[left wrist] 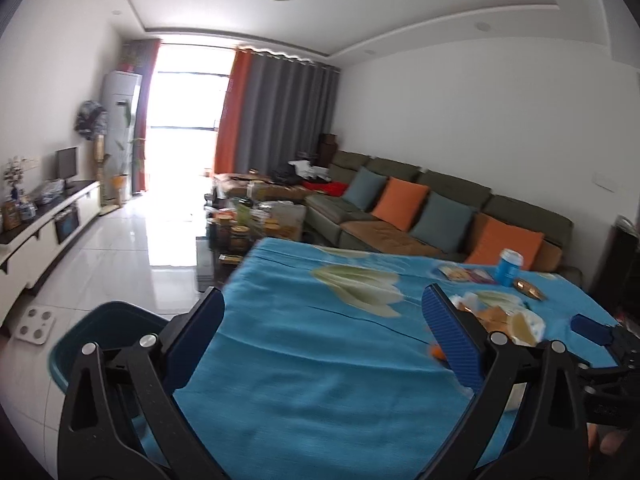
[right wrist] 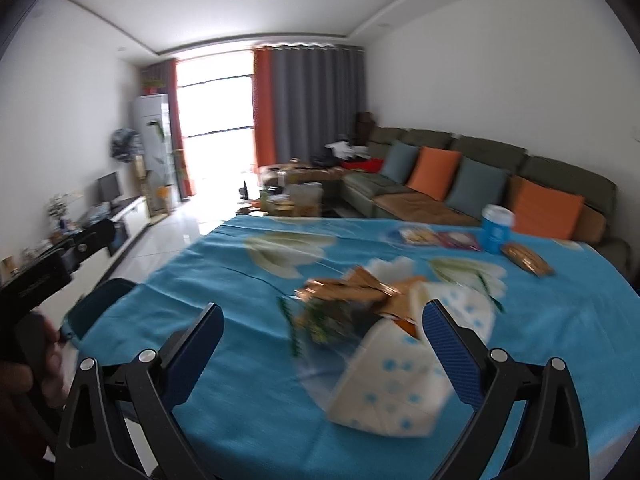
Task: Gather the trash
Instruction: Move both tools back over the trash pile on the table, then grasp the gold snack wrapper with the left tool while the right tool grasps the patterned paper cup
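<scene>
A heap of trash lies on the blue flowered tablecloth [right wrist: 240, 280]: a white packet with blue dots [right wrist: 392, 384], gold wrappers [right wrist: 360, 288] and a clear crumpled wrapper [right wrist: 320, 320]. My right gripper [right wrist: 324, 344] is open just in front of the heap, its right finger beside the white packet. My left gripper [left wrist: 324, 340] is open over bare cloth, with the same heap [left wrist: 496, 316] just past its right finger. A blue can [right wrist: 496, 232], a gold wrapper [right wrist: 526, 264] and flat packets [right wrist: 436, 238] lie farther back. A teal bin [left wrist: 104, 328] stands by the table's left edge.
Behind the table stands a green sofa [left wrist: 420, 208] with orange and grey cushions. A cluttered coffee table [left wrist: 248, 220] stands beyond the far edge. Shiny white floor [left wrist: 120, 248] and a TV cabinet [left wrist: 48, 232] lie to the left. A hand [right wrist: 24, 360] holds the left gripper's handle.
</scene>
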